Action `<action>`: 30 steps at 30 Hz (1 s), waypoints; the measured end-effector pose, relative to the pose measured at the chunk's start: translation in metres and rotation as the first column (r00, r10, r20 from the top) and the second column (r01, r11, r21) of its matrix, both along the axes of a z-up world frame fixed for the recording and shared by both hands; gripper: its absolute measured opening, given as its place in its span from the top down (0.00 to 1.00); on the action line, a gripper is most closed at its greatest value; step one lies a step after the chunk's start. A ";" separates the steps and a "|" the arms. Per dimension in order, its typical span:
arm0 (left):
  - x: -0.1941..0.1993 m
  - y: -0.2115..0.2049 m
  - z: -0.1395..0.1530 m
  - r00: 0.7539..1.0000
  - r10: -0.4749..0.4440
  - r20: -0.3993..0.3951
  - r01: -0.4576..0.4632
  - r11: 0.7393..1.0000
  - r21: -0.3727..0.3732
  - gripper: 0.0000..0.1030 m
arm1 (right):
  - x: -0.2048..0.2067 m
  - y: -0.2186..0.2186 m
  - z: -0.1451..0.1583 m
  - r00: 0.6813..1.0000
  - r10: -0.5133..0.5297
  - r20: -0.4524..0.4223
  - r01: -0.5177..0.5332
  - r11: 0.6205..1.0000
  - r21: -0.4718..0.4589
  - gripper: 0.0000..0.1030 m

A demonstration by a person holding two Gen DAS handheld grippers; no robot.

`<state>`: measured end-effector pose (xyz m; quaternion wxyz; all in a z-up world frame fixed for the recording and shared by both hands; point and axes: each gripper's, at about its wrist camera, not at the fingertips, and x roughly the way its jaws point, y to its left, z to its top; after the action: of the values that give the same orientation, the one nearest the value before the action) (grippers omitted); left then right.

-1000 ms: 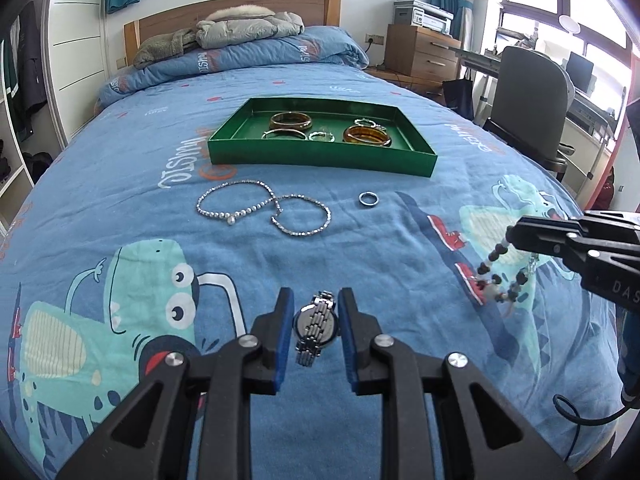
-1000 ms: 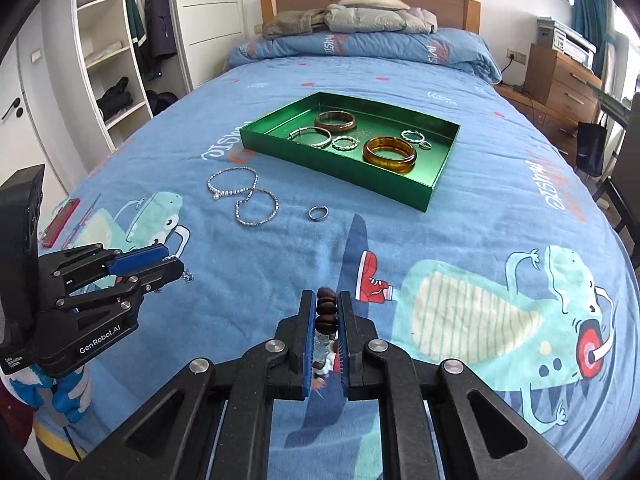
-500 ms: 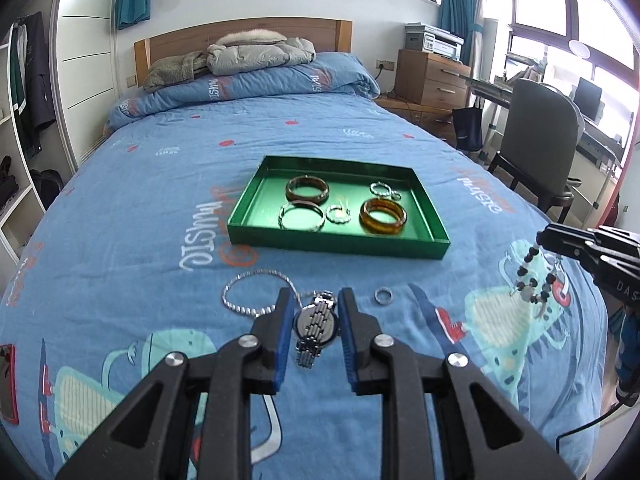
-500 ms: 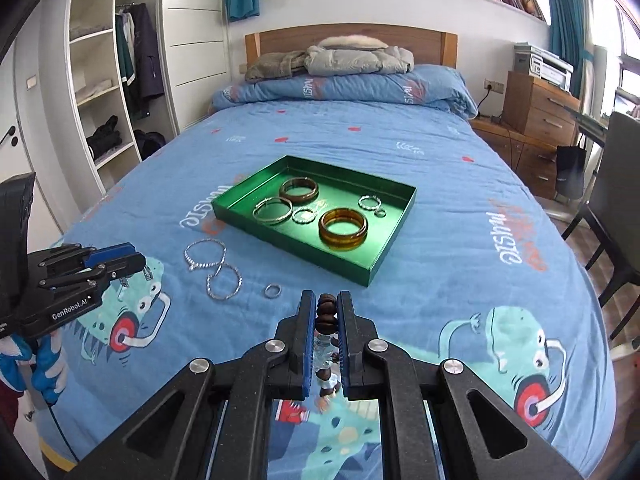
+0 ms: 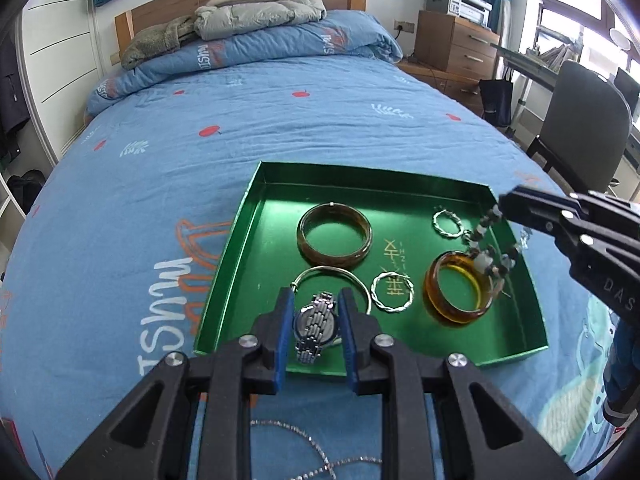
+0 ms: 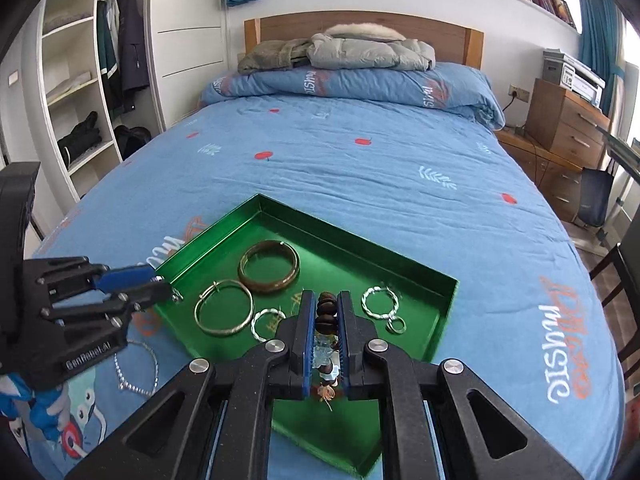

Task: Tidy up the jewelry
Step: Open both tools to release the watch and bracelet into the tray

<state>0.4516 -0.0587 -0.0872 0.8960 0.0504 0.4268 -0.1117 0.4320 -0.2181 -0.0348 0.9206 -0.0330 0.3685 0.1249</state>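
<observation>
A green tray (image 5: 236,240) lies on the blue bed and also shows in the right wrist view (image 6: 444,312). It holds a brown bangle (image 5: 334,240), an amber bangle (image 5: 458,288), a thin silver hoop (image 6: 224,312) and small twisted rings (image 5: 392,292). My left gripper (image 5: 316,320) is shut on a silver metal watch (image 5: 316,330), held above the tray's near left part. My right gripper (image 6: 325,320) is shut on a beaded bracelet (image 6: 326,312); the beads (image 5: 490,248) hang over the tray's right side above the amber bangle.
A silver bead necklace (image 5: 312,452) lies on the bed in front of the tray, also in the right wrist view (image 6: 136,376). Folded coats and a duvet (image 5: 248,40) lie at the headboard. A chair (image 5: 580,128) and a wooden drawer unit (image 5: 456,44) stand right of the bed.
Both grippers have moved forward and down from the bed's near end to above the tray, each still holding its piece. The necklace on the bed has slipped below and behind them.
</observation>
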 end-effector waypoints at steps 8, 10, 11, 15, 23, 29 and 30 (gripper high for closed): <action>0.037 -0.007 -0.043 0.998 -0.005 -0.065 0.007 1.000 0.019 0.80 | 0.073 0.003 -0.058 0.990 -0.040 -0.132 0.041 0.999 0.004 0.90; 0.040 -0.005 -0.048 0.997 0.000 -0.078 0.001 1.000 0.011 0.80 | 0.077 -0.005 -0.068 0.985 -0.066 -0.158 0.066 0.998 0.000 0.90; 0.039 -0.005 -0.049 0.997 0.001 -0.073 -0.001 1.000 0.008 0.80 | 0.078 -0.008 -0.072 0.983 -0.077 -0.169 0.077 0.997 -0.004 0.90; 0.038 -0.006 -0.050 0.996 -0.004 -0.088 0.003 1.000 -0.012 0.79 | 0.076 -0.021 -0.082 0.972 -0.112 -0.205 0.112 0.994 -0.009 0.89; 0.028 0.003 -0.018 0.998 0.019 -0.061 -0.022 0.999 -0.045 0.77 | 0.046 -0.035 -0.053 0.979 -0.123 -0.162 0.128 0.992 0.021 0.67; -0.011 0.025 0.031 0.997 0.069 0.029 -0.067 0.996 -0.062 0.75 | -0.009 -0.050 -0.004 0.992 -0.108 -0.065 0.113 0.990 0.083 0.67; -0.020 0.028 0.039 0.996 0.073 0.047 -0.070 0.995 -0.066 0.75 | -0.021 -0.052 0.004 0.993 -0.106 -0.048 0.110 0.989 0.095 0.67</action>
<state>0.4312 -0.0304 -0.0479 0.9108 0.0090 0.4024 -0.0921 0.4113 -0.2699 -0.0311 0.9185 0.0347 0.3826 0.0934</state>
